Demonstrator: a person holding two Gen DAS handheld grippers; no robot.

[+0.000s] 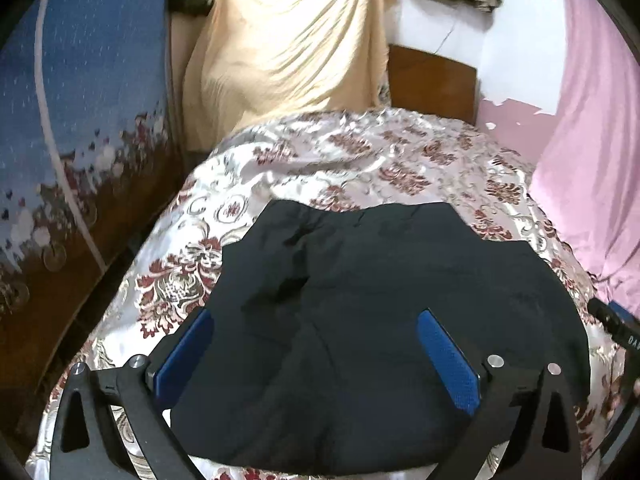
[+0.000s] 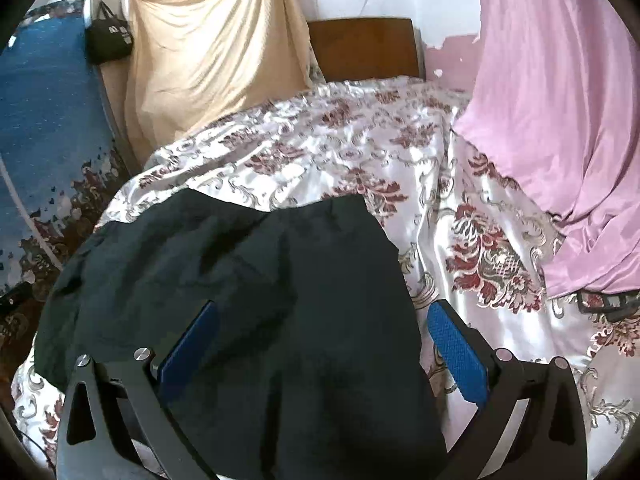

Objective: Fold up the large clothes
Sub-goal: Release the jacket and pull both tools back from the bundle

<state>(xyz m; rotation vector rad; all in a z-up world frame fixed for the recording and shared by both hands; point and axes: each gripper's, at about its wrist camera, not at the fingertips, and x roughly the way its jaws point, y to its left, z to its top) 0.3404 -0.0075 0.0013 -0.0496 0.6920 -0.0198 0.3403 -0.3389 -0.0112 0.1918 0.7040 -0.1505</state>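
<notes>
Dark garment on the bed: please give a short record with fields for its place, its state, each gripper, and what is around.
garment: dark garment, lying in a compact, folded-looking bundle
surface: floral bedspread
left gripper: open, above the garment, nothing between the fingers
right gripper: open, above the garment's right edge, holding nothing
behind: beige cloth, wooden headboard
right side: pink cloth
</notes>
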